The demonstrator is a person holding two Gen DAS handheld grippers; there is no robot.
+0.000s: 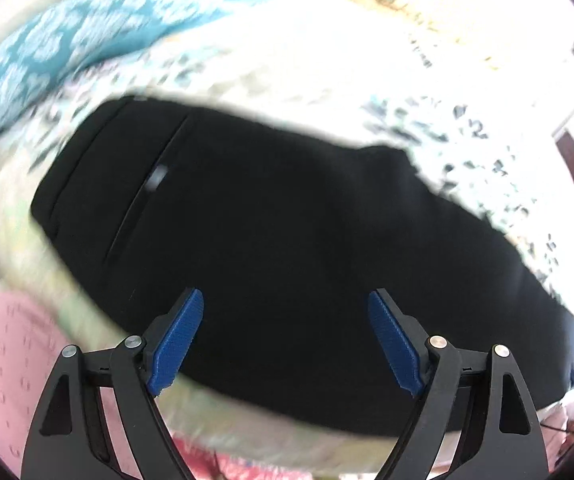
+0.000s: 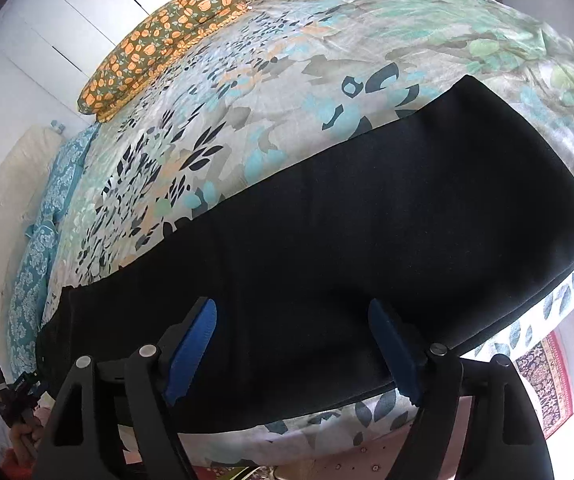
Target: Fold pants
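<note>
Black pants [image 1: 271,216] lie flat along the front edge of a bed with a floral cover [image 2: 287,64]. The left wrist view shows the waist end with a pocket seam and a small tag [image 1: 158,178]; the picture is blurred. My left gripper [image 1: 285,334] is open and empty, just above the pants near the bed's edge. The right wrist view shows the leg end of the pants [image 2: 387,240], lying as one long band. My right gripper [image 2: 293,346] is open and empty above the pants' near edge.
An orange-flowered pillow [image 2: 167,36] lies at the head of the bed and a teal patterned cloth [image 2: 47,216] runs along the far side. A white wall with cupboard doors [image 2: 55,20] stands behind. A patterned rug [image 2: 547,384] lies on the floor at the right.
</note>
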